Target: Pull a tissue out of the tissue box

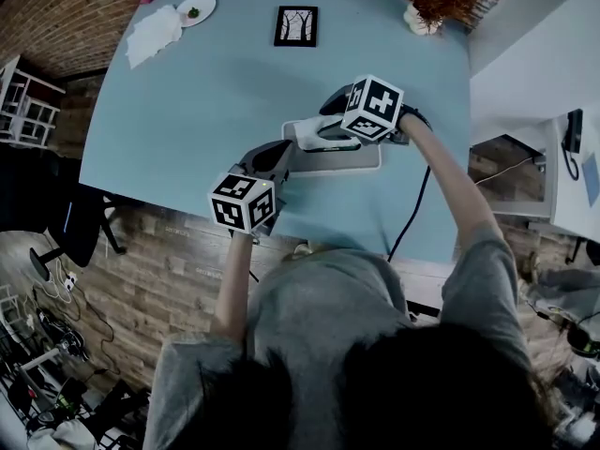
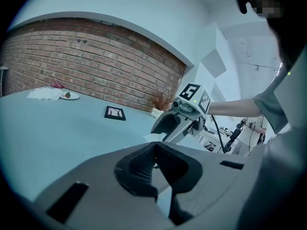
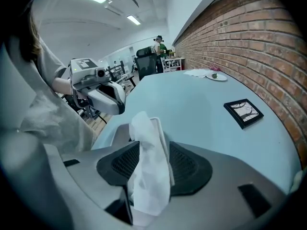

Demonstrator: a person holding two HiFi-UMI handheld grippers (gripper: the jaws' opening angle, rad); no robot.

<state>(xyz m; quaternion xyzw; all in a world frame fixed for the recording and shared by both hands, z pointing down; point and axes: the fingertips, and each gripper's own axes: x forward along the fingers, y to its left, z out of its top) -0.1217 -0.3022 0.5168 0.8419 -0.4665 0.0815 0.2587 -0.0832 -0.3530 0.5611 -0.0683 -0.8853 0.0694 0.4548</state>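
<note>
While right hand-held gripper (image 3: 154, 157) gapes, tissue (image 3: 147, 176) between

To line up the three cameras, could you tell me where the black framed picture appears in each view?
Head view: framed picture, top centre of the table.
Left gripper view: framed picture, left of centre.
Right gripper view: framed picture, right of centre.
Shared landmark: white plate near the table's far corner.

text: none legible | brands: none | numbers: none | signs: none
</note>
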